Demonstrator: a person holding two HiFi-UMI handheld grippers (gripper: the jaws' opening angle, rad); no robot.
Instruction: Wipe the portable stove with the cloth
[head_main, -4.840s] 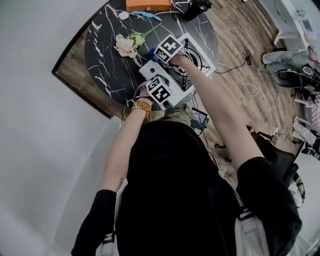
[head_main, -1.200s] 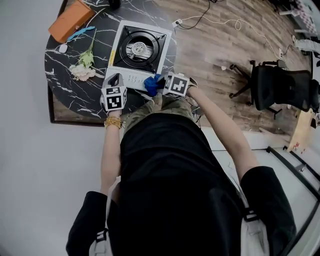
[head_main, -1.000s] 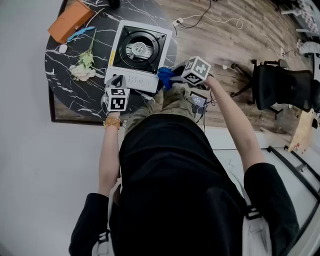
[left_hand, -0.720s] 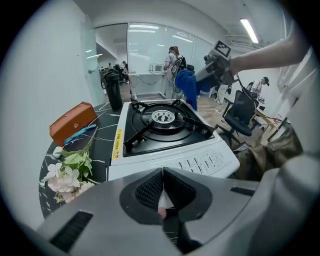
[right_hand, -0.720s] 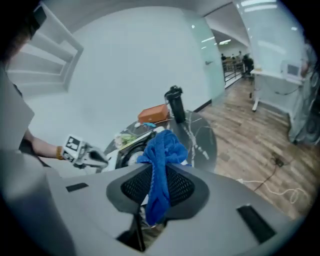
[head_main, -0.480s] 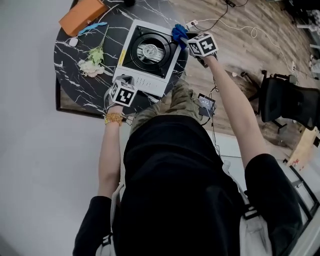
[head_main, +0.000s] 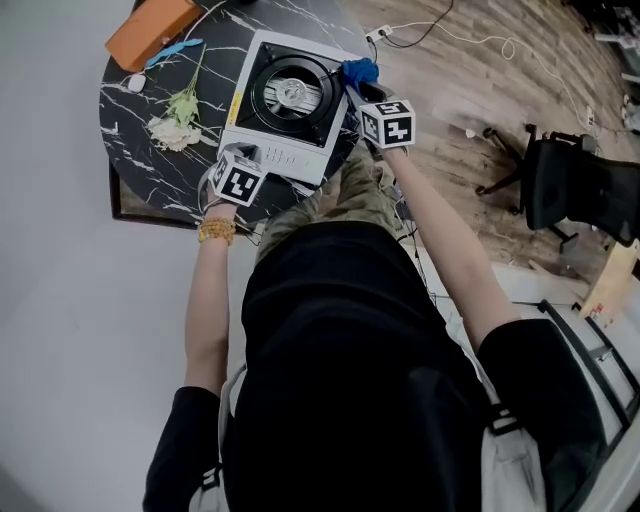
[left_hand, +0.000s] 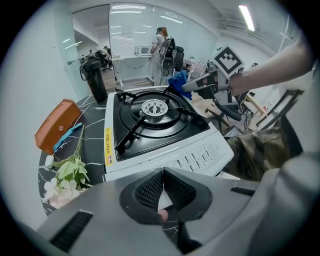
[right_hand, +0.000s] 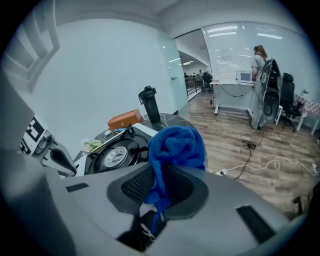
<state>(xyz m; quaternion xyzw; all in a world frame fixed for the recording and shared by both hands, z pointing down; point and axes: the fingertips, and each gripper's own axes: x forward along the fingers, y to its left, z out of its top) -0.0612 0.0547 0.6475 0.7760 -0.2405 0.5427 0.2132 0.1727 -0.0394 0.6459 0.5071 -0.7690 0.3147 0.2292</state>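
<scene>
- The right gripper (head_main: 356, 88) is reaching over the black marbled table (head_main: 140, 140), its jaws clamping a bunched blue cloth (head_main: 360, 71).
- Those jaws have just been squeezing tighter, and the right gripper view is showing the cloth (right_hand: 177, 145) wedged between the pads and bulging out above them.
- The cloth is sitting at the far right corner of the portable stove (head_main: 276, 156); whether it is pressing on the metal is hard to tell.
- The stove is standing flat on the table, with its black burner plate facing up and its white control panel facing the person.
- The left gripper (left_hand: 162, 187) is hovering at the stove's near left corner, its pads meeting with nothing between them.
- A flower (head_main: 176, 122) and an orange case (head_main: 150, 32) are lying left of the stove.
</scene>
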